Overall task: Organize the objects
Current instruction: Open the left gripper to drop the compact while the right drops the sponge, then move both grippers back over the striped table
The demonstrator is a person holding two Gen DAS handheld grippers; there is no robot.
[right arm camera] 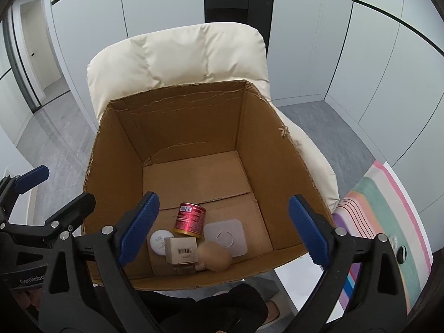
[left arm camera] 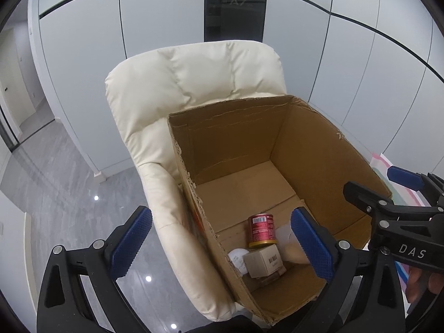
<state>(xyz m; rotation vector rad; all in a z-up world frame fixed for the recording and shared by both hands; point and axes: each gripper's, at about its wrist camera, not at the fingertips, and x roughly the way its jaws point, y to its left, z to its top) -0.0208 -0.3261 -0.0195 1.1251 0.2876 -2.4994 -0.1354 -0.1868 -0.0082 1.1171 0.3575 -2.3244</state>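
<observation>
Brown corrugated cardboard box [right arm camera: 116, 166] sits on the cream padded armchair [right arm camera: 177, 55], open top facing you, so you can just drop stuff in from above. Both your tongs hang over it with jaws wide apart and nothing between them: left gripper [left arm camera: 222, 245] at the box's left wall, right gripper [right arm camera: 223, 229] over the near end. Everything's bunched in that near corner: a red metal can [right arm camera: 190, 219] upright, a small beige carton with a barcode [right arm camera: 181, 252], a white round lid [right arm camera: 158, 241], a translucent square lid [right arm camera: 227, 237], and what might be a tan ball [right arm camera: 215, 255], hard to tell.
</observation>
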